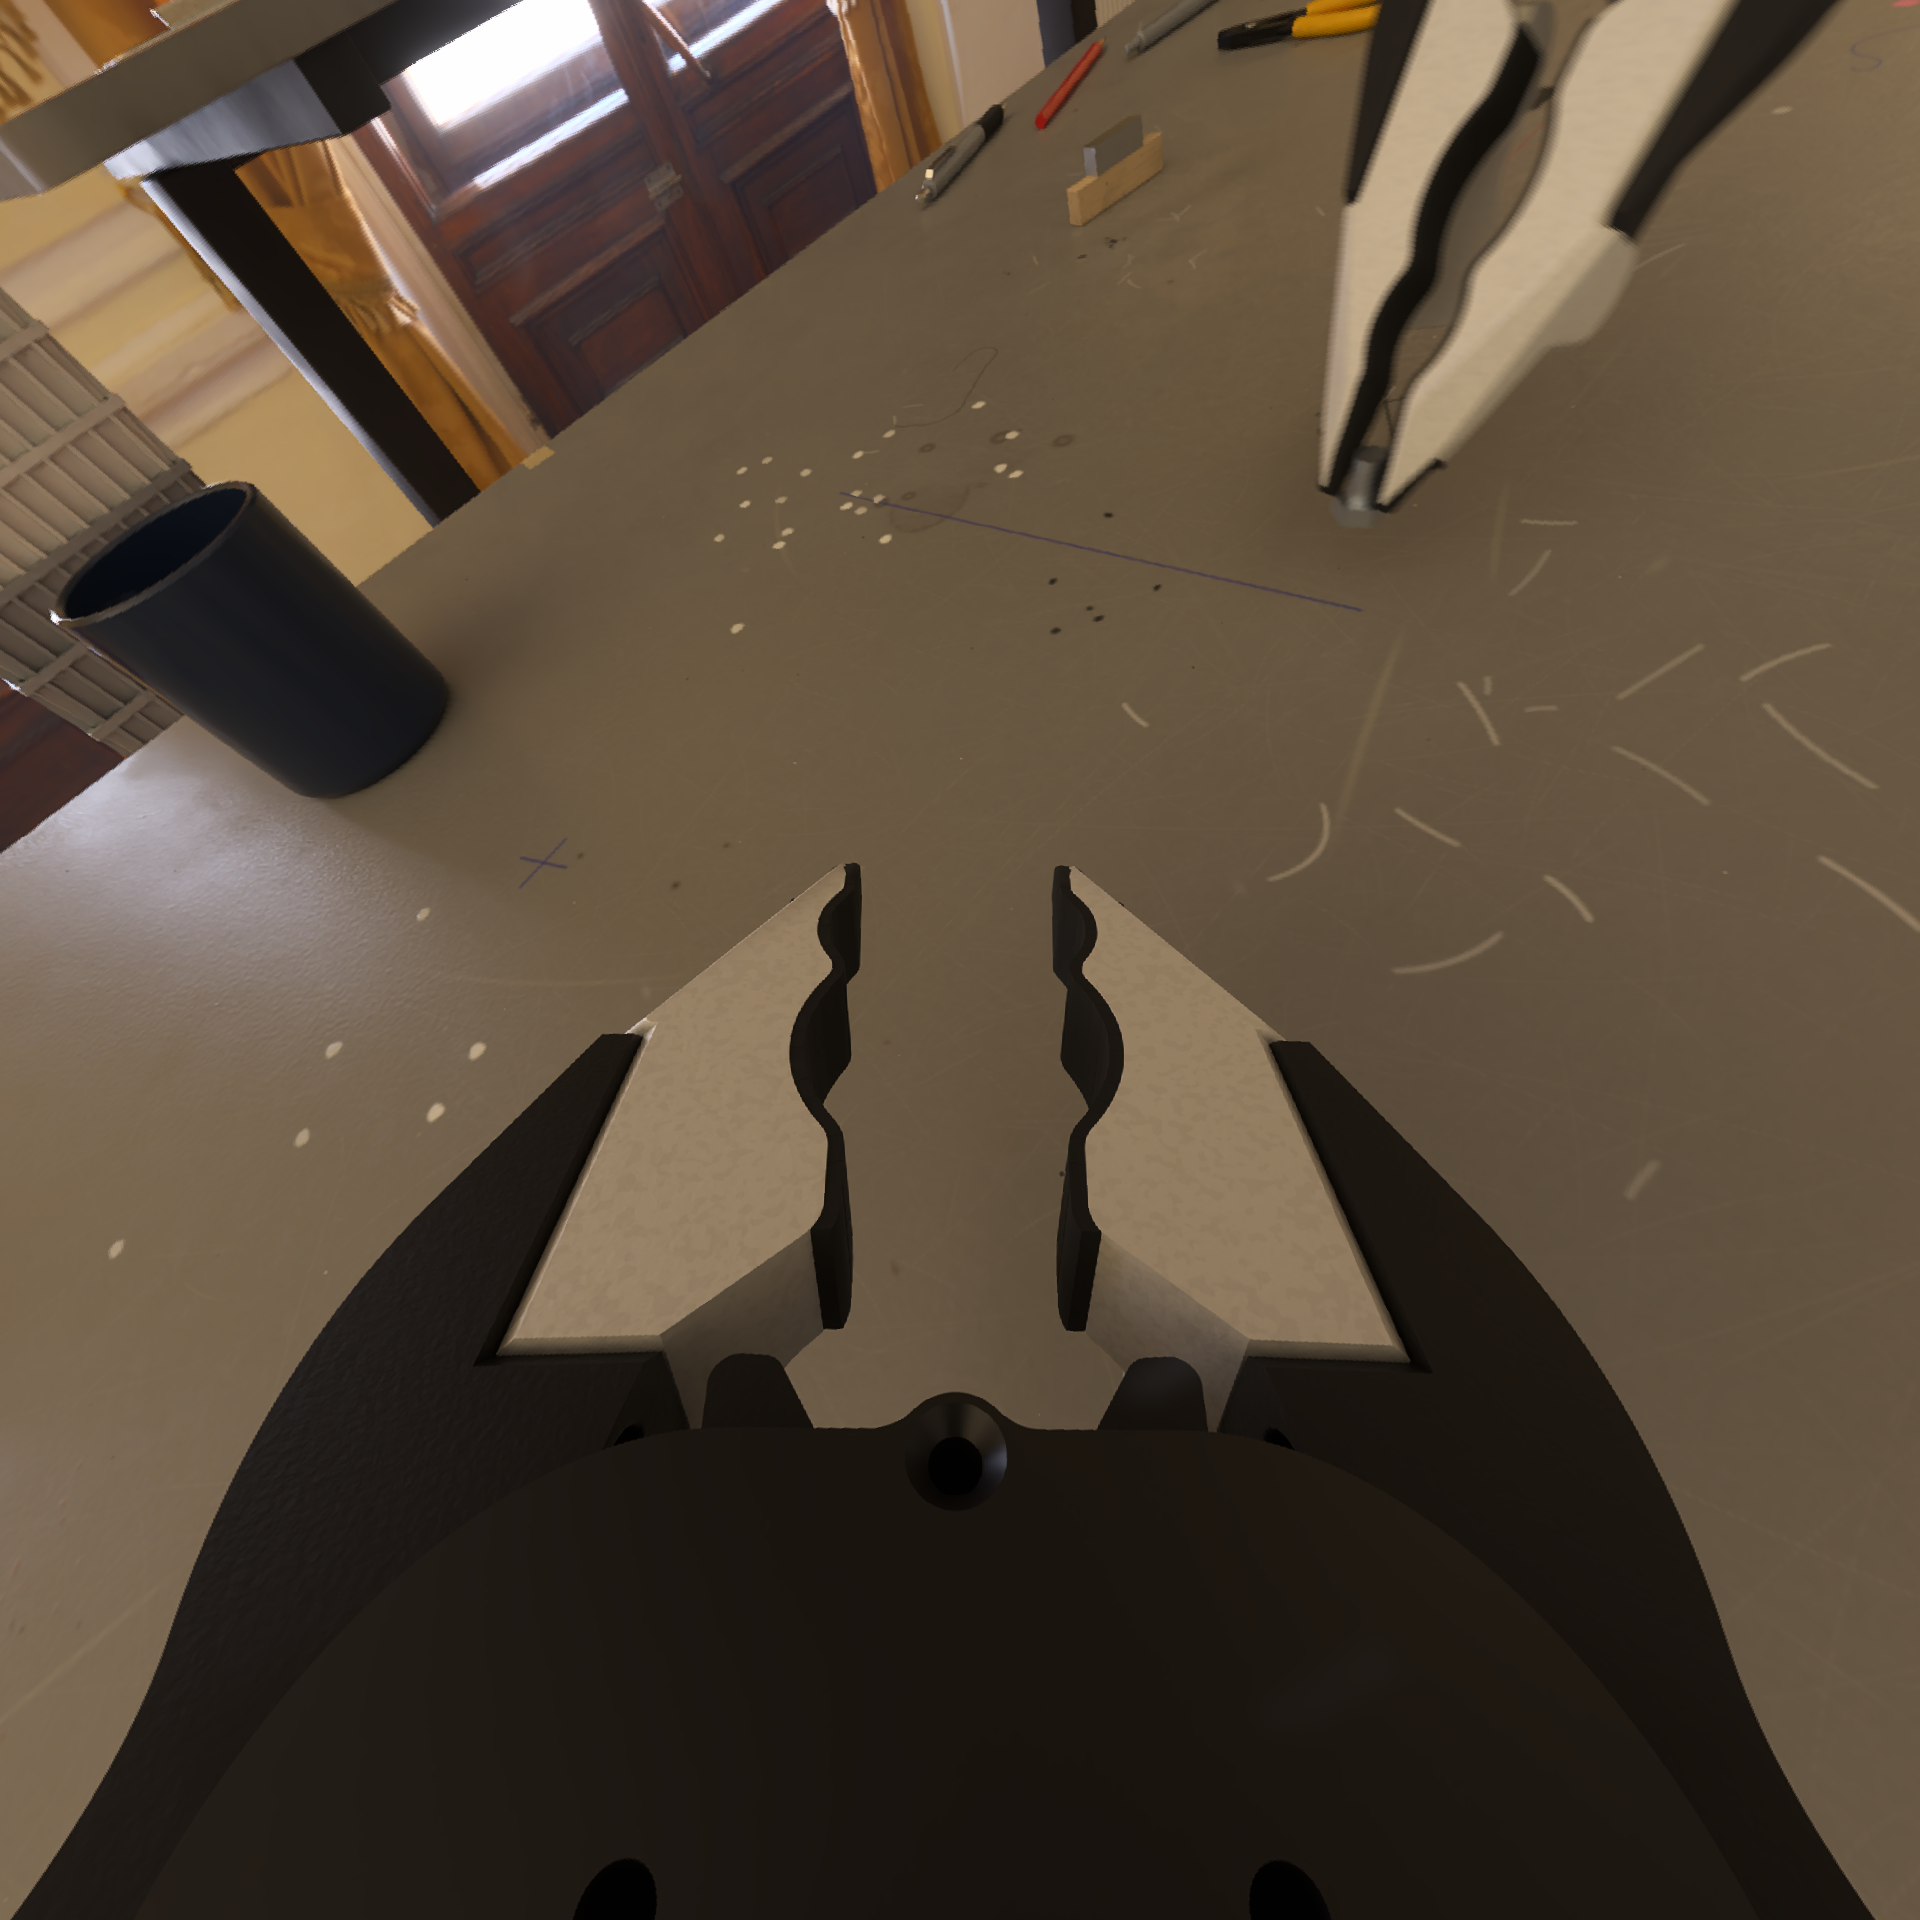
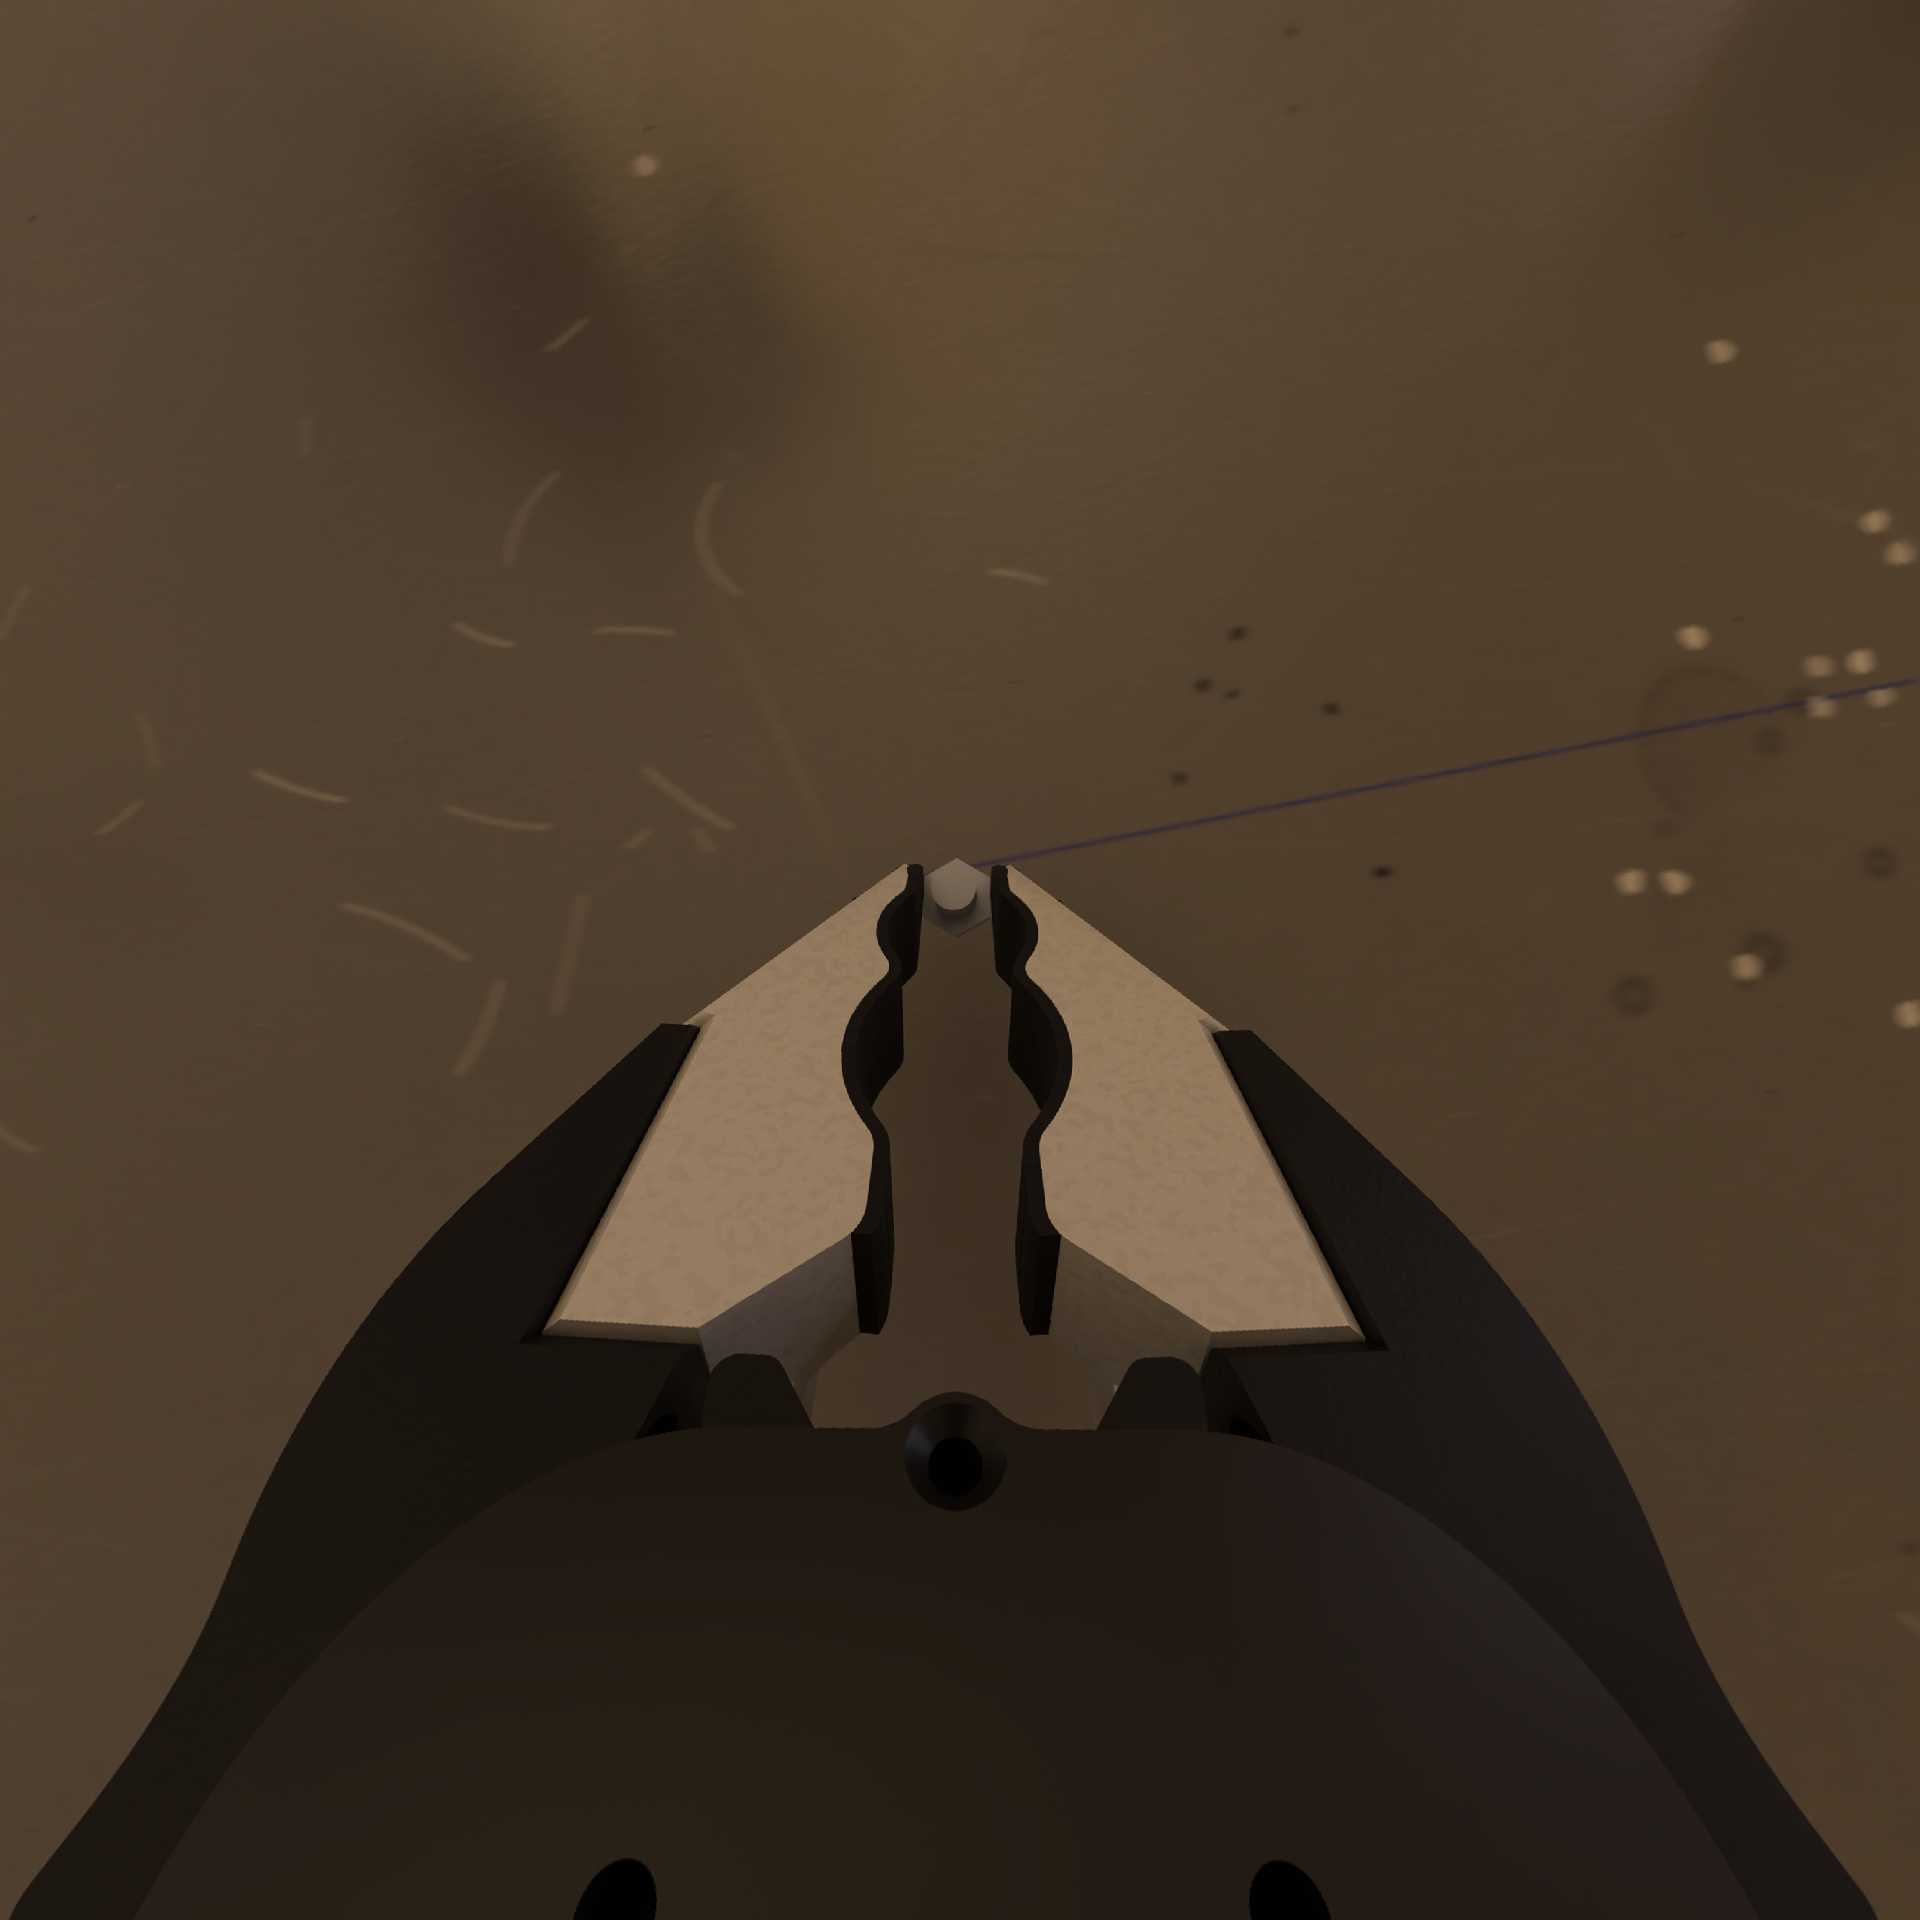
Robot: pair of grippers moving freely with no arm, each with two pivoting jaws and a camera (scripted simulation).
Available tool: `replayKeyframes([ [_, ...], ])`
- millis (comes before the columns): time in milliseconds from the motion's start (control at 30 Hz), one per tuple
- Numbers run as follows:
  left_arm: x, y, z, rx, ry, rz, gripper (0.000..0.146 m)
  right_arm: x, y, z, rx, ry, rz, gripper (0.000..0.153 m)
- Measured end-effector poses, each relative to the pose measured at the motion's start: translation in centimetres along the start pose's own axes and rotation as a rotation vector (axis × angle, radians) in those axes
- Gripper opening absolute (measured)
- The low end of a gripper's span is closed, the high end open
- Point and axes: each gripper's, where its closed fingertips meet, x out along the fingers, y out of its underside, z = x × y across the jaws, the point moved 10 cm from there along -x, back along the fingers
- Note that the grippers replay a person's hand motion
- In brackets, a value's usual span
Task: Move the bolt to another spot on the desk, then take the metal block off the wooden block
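Note:
A small grey bolt (image 2: 954,900) stands upright between the fingertips of my right gripper (image 2: 956,883), which is shut on it. In the left wrist view the right gripper (image 1: 1363,488) points steeply down at the far right, with the bolt (image 1: 1357,501) at or just above the desk surface. A grey metal block (image 1: 1118,143) lies on top of a pale wooden block (image 1: 1112,187) at the far end of the desk. My left gripper (image 1: 956,883) is open and empty, low over the desk (image 1: 1039,727) and well short of both blocks.
A black cup (image 1: 249,634) stands near the desk's left edge. A marker (image 1: 961,151), a red pen (image 1: 1068,83) and yellow-handled pliers (image 1: 1299,23) lie at the far end. A dark table (image 1: 208,114) stands beyond the left edge.

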Motion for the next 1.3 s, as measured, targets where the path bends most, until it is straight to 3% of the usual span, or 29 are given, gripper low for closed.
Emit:
replayKeyframes([
  [233, 0.4, 0.1, -0.5, -0.004, 0.04, 0.015, 0.04, 1.1, 1.6, 5.0, 0.024, -0.002, 0.046, 0.013],
  [467, 0.5, 0.1, -0.5, -0.024, 0.058, 0.012, 0.042, 1.1, 2.2, 5.1, 0.047, 0.011, 0.007, 0.013],
  [567, 0.5, 0.2, -0.5, -0.028, 0.059, 0.009, 0.042, 1.2, 2.5, 5.1, 0.061, 0.021, -0.009, 0.027],
  [733, 0.6, 0.2, -0.6, -0.029, 0.061, 0.008, 0.042, 1.0, 2.6, 5.3, 0.064, 0.024, -0.033, 0.033],
  [867, 0.5, 0.2, -0.5, -0.033, 0.056, -0.005, 0.041, 0.2, 2.5, 4.9, 0.086, 0.039, -0.152, 0.039],
  [1000, 0.5, 0.2, -0.4, -0.046, 0.048, -0.014, 0.041, -2.7, 2.0, 3.7, 0.097, 0.144, -0.322, 0.043],
  [1100, 0.5, 0.1, -0.4, -0.055, 0.046, -0.024, 0.041, -7.8, 1.6, 1.0, 0.132, 0.34, -0.361, 0.043],
  [1200, 0.6, 0.1, -0.4, -0.059, 0.056, -0.025, 0.04, -13.7, 1.6, -3.5, 0.162, 0.47, -0.271, 0.043],
  [1300, 0.6, 0.1, -0.5, -0.05, 0.061, -0.028, 0.04, -17.1, 3.1, -10.5, 0.109, 0.517, -0.028, 0.043],
])
